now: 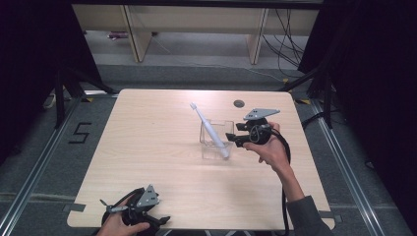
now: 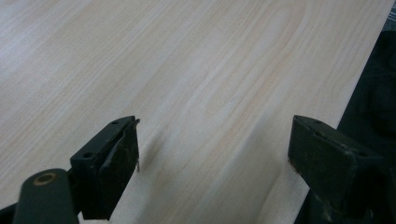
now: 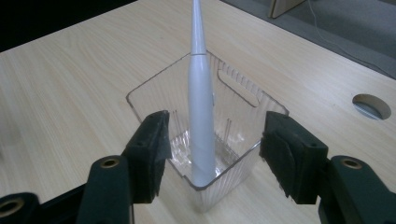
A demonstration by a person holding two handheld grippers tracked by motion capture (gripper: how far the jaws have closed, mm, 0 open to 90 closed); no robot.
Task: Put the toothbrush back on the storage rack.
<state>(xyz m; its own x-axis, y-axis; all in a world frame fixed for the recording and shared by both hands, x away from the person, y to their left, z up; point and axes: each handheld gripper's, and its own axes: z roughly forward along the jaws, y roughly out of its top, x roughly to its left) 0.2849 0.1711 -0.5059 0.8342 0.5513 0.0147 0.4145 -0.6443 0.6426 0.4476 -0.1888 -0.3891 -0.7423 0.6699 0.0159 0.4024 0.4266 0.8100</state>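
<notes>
Here, right tongs (image 3: pixel 212 156) half spread, pads either side of clear container (image 3: pixel 205 140), not pressing; white toothbrush (image 3: pixel 201 107) leans inside. Left tongs (image 2: pixel 212 154) spread wide over bare counter (image 2: pixel 187 70).

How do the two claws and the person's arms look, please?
Both the left claw and the right claw are black with a grey three-cornered plate on top. A black cable trails from the right one. The person's right arm wears a grey sleeve.
</notes>
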